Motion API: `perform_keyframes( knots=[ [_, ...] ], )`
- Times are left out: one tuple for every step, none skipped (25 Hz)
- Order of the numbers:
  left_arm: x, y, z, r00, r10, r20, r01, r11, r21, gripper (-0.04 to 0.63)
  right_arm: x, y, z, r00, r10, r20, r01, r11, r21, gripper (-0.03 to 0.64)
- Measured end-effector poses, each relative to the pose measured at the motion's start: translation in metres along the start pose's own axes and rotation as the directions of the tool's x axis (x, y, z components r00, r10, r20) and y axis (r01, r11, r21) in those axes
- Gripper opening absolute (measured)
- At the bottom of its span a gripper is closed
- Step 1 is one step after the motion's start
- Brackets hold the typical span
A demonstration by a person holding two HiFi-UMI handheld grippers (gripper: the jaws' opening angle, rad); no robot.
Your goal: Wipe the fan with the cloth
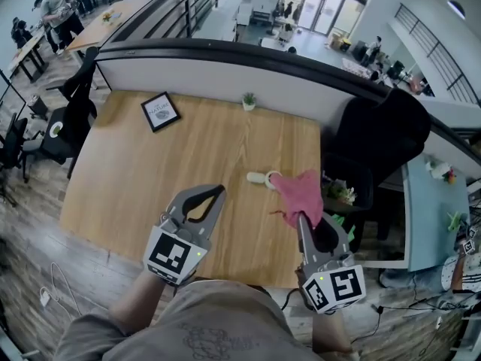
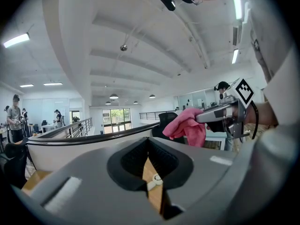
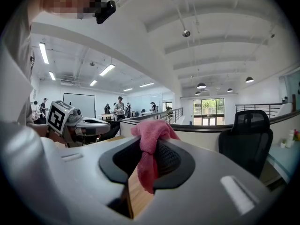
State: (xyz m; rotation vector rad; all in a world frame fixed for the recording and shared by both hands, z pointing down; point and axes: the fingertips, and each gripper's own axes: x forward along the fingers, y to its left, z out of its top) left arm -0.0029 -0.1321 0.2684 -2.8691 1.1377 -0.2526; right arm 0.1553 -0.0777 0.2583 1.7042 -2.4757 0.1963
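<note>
A small white hand fan [image 1: 261, 177] lies on the wooden table [image 1: 150, 179], right of its middle. It also peeks through the jaw gap as the fan [image 2: 155, 179] in the left gripper view. My right gripper [image 1: 301, 218] is shut on a pink cloth [image 1: 302, 192], which hangs in the air just right of the fan. The cloth [image 3: 149, 146] bunches over the jaw tips of the right gripper [image 3: 149, 150]. My left gripper [image 1: 219, 193] is shut and holds nothing, near the table's front and left of the fan. From it, the cloth [image 2: 189, 127] and right gripper [image 2: 212, 116] show to the right.
A framed picture [image 1: 160, 111] lies at the table's back left and a small potted plant [image 1: 249, 101] stands at the back edge. A black office chair [image 1: 379, 138] stands off the right side, and another chair [image 1: 75, 115] off the left. A railing runs behind the table.
</note>
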Motion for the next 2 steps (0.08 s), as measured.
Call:
perform_keyframes(
  knots=[
    [0.0008, -0.0005, -0.0008, 1.000, -0.001, -0.002, 0.001, 1.000, -0.005, 0.002, 0.0007, -0.0011, -0.0012, 1.000, -0.002, -0.003, 0.002, 1.000, -0.001, 0.080],
    [0.0016, -0.0010, -0.0015, 1.000, -0.002, -0.004, 0.002, 1.000, -0.009, 0.002, 0.0014, -0.0023, -0.0023, 1.000, -0.004, -0.006, 0.004, 1.000, -0.002, 0.080]
  ],
)
